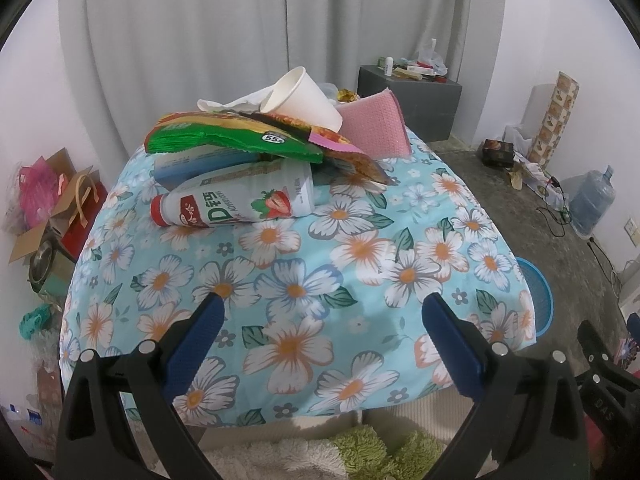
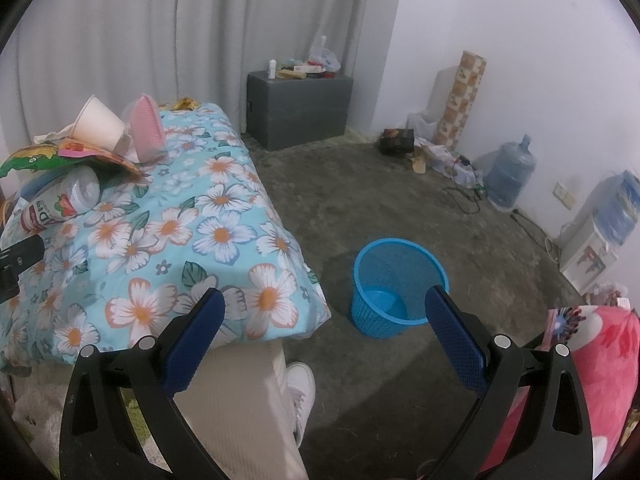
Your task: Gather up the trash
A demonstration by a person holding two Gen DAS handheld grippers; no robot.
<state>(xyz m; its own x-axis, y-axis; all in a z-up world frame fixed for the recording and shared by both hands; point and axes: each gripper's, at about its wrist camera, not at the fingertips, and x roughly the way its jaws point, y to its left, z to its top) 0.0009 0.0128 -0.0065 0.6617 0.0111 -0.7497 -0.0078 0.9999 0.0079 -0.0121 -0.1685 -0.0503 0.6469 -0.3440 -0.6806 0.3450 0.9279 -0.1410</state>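
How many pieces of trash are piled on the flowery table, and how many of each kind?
Paper cup: 1
Strawberry drink bottle: 1
Snack wrappers: at least 2, overlapping, so the exact number is hard to tell
Pink foam sheet: 1
White tissue: 1
Total: at least 6

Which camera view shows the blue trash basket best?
The right wrist view: the blue trash basket stands whole on the floor, its inside visible. In the left wrist view only a sliver of its rim shows past the table edge.
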